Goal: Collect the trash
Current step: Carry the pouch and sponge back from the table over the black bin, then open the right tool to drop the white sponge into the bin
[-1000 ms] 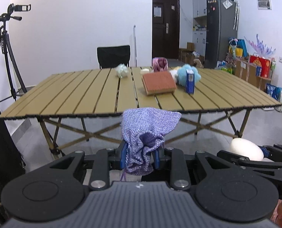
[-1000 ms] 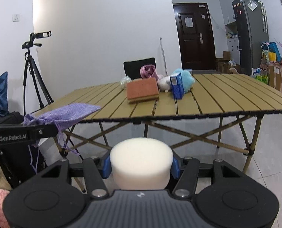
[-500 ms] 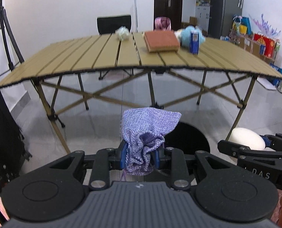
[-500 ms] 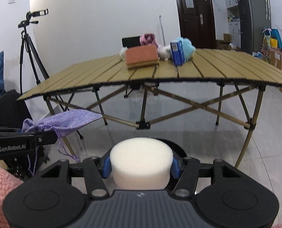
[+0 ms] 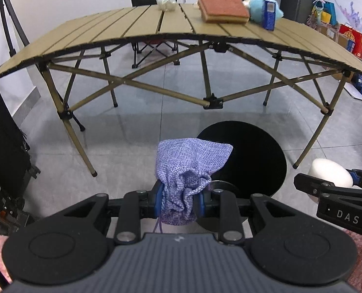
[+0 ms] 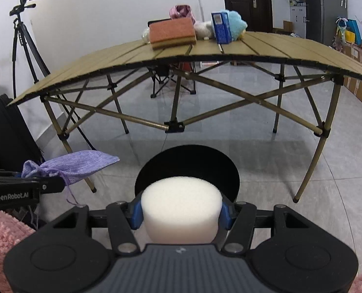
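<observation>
Left-wrist view: both tongs angled floorward, left tongs [image 5: 178, 201] clamping purple pouch [image 5: 189, 168], right tongs [image 6: 181, 213] clamping white sponge [image 6: 181, 210].

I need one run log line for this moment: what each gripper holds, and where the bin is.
left gripper: shut on purple pouch | right gripper: shut on white sponge | black bin: on floor, before table

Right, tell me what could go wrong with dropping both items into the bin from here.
1. The purple pouch hangs at the black bin's left rim, not over its middle; released now, it may land on the floor.
2. The pouch's drawstring dangles by the left gripper and could snag on the jaws.
3. The foam puck in the right gripper sits at the bin's near edge; being springy, it could bounce off the rim.
</observation>
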### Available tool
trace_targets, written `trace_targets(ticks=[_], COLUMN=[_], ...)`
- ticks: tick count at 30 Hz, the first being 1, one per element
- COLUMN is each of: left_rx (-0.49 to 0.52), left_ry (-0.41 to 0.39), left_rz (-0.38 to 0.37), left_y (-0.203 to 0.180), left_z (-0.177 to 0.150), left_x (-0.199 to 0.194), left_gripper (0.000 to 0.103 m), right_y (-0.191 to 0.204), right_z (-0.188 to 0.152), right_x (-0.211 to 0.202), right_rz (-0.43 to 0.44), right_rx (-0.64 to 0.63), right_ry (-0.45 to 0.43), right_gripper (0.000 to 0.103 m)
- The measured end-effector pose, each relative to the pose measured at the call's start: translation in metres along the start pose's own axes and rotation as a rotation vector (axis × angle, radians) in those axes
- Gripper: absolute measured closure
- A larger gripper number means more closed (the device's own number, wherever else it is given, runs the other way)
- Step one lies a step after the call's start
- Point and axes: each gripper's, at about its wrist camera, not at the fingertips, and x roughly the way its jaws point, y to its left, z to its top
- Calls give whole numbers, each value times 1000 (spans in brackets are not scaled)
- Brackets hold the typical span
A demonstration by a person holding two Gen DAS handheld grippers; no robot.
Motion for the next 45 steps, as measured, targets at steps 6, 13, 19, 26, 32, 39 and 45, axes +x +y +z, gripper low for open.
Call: trace_targets(ticks=[6,13,19,26,32,39,45], left_rx=[-18,-34,-46,-63,-80,-93,-96], left_ry=[37,72,84,118,142,162,180], left_rz=[9,28,42,55,60,67,70], left_y=[8,17,25,34,41,45,49], left_z=[4,12,19,24,28,36,39], left_x=[19,39,54,74,88,104,115], left_gripper=[76,76,76,76,76,76,76], right_y=[0,2,6,10,14,14,13], right_z=[2,7,14,24,32,37,42], right_x=[18,43,67,94,119,147,167], right_rz=[-10,-19,-26,-30,-37,-37,-35], right_rx=[-2,-7,-15,-15,-15,5,20], right_ry=[46,97,146,194,236,289,318], right_gripper=[46,46,47,47,47,47,47])
